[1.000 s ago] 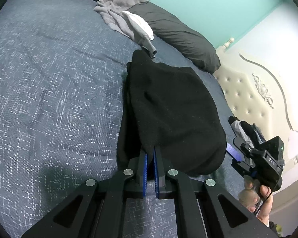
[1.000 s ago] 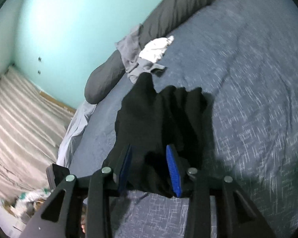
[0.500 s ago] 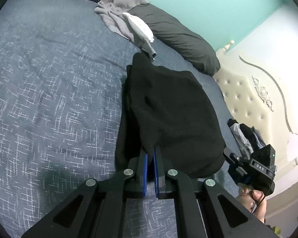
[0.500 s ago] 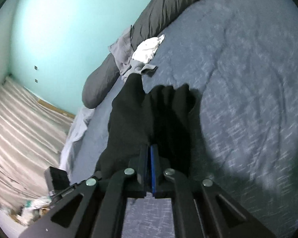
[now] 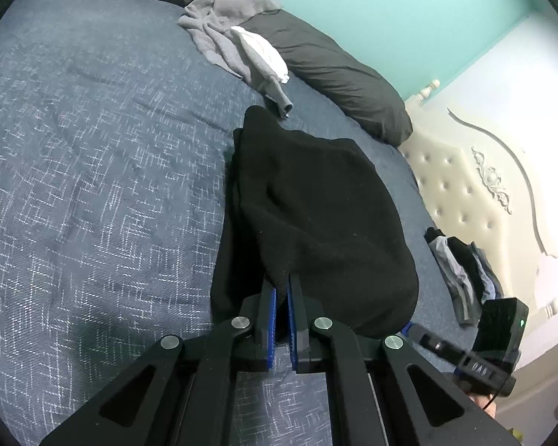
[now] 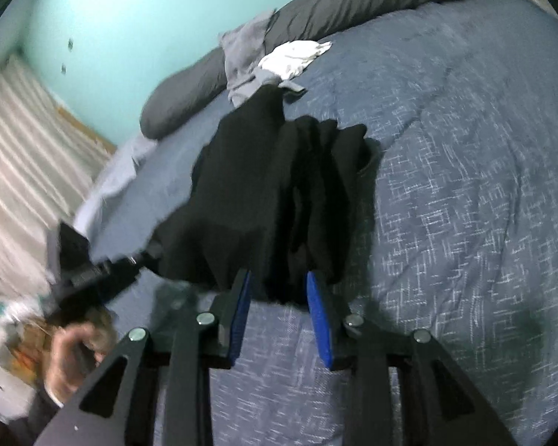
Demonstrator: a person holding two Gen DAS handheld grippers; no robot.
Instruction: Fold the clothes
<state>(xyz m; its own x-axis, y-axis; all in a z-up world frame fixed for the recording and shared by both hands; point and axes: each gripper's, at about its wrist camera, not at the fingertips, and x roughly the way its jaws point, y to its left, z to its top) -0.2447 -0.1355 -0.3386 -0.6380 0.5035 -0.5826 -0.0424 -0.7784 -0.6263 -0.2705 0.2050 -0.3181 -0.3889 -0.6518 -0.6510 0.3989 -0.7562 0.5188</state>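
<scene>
Two views logged, landmark: the black garment [image 5: 316,223].

Left wrist view: your garment lies on the blue-grey patterned bedspread [image 5: 93,171]. Beyond its far tip sit a grey garment [image 5: 227,26] and a white cloth [image 5: 264,55], resting against dark grey pillows [image 5: 334,70] under a turquoise wall [image 5: 390,11]. Right of the black garment stands a cream tufted headboard [image 5: 461,189], with a small clothes pile [image 5: 461,275] just below it. Your left gripper [image 5: 281,297] has its blue pads nearly together, pinching the garment's near edge.

Right wrist view (blurred): the black garment [image 6: 279,200] lies bunched in folds on the bedspread [image 6: 465,186]; striped flooring [image 6: 22,148] shows to its left. Your right gripper [image 6: 279,293] stands moderately wide, its pads flanking the garment's near hem, gripping nothing. Your left hand [image 6: 74,349] holds the other gripper at the garment's left corner.
</scene>
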